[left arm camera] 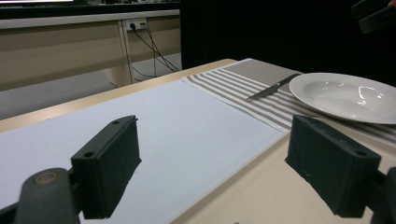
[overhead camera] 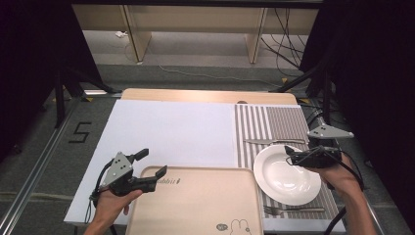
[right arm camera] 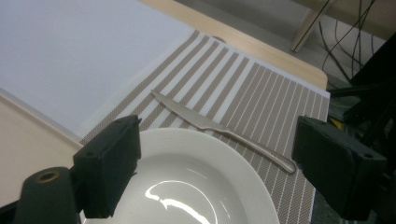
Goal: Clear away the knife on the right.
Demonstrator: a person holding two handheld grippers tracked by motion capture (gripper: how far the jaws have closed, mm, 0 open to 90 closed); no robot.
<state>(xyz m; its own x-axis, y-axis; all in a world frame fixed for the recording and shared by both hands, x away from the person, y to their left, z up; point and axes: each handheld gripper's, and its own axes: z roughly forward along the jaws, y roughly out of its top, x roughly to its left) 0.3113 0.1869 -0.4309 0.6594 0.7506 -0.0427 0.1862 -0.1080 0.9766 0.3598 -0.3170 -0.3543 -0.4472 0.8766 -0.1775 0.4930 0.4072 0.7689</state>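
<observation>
Hovering over plate (overhead camera: pixel 286 175) and tray (overhead camera: pixel 195 201), nothing lifted yet.
We hold both grippers' fingers open: left gripper (overhead camera: pixel 150 168) at the tray's ten o'clock, right gripper (overhead camera: pixel 289 154) above the plate.

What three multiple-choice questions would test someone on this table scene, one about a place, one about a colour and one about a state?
1. Where does the knife lie?
A. on the striped mat, beyond the plate
B. on the tray
C. in the plate

2. What colour is the plate?
A. blue
B. white
C. black

3. How is the right tool?
A. shut on the fork
B. shut on the knife
C. open over the plate

Key: 1 A, knife rests on stripes; 2 B, glossy white; 3 C, jaws stand apart, holding nothing.
</observation>
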